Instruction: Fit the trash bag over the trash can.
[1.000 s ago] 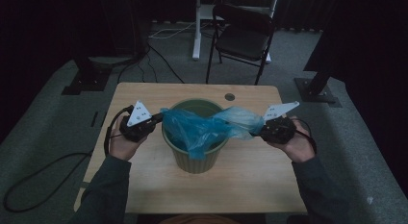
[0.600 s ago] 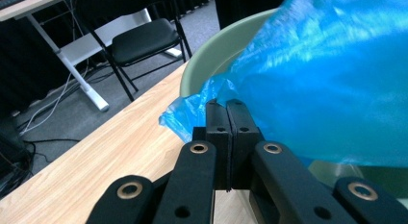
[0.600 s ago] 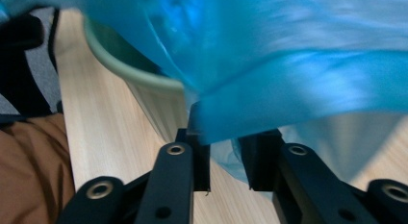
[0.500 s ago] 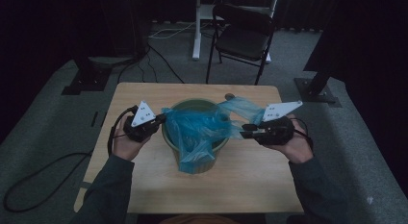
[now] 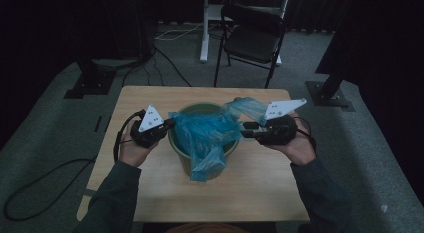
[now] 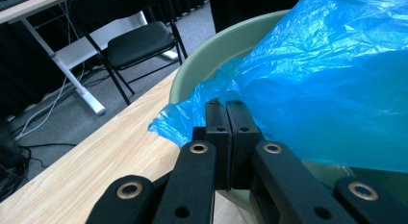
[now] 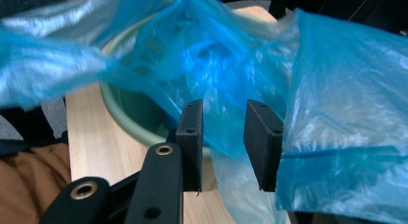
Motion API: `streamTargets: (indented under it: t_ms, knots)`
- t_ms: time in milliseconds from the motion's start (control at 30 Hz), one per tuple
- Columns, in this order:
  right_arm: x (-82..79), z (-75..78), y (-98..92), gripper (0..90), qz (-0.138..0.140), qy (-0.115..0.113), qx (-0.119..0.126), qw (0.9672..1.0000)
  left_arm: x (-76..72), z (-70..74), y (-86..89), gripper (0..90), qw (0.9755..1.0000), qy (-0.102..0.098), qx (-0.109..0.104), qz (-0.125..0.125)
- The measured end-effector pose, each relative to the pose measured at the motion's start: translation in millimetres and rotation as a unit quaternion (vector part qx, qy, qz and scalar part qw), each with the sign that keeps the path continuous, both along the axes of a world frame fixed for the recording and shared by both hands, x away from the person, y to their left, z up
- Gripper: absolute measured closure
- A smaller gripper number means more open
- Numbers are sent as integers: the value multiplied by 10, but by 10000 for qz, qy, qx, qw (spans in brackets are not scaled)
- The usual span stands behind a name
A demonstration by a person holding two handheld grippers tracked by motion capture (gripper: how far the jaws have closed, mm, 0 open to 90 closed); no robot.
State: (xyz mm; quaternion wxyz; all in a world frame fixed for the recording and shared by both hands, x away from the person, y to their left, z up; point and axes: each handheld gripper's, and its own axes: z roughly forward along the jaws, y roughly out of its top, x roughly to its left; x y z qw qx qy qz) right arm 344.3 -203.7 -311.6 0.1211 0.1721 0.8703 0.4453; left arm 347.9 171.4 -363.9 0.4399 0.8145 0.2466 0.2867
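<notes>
A round green bin stands mid-table with a blue plastic bag draped over its mouth; one flap hangs down the front wall. My left gripper is at the bin's left rim, shut on the bag's edge; in the left gripper view its jaws meet on the blue film beside the rim. My right gripper is at the right rim. Its jaws have just been opening and stand apart. Loose bag film lies between and behind them, unpinched, over the bin.
The wooden table has bare surface on all sides of the bin. Behind it stand a black folding chair and a white desk leg. Dark stand bases sit on the floor at left and right.
The right gripper's jaws have opened and let go of the bag, which was stretched between both grippers. A flap has dropped over the bin's front. The left gripper has stayed put.
</notes>
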Motion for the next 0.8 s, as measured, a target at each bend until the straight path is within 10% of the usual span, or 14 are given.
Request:
streamTargets:
  t_ms: [800]
  knots:
    - [405, -148, 357, 618, -814, -349, -429, 9951, -15, -13, -15, 893, 10000, -16, -15, -49]
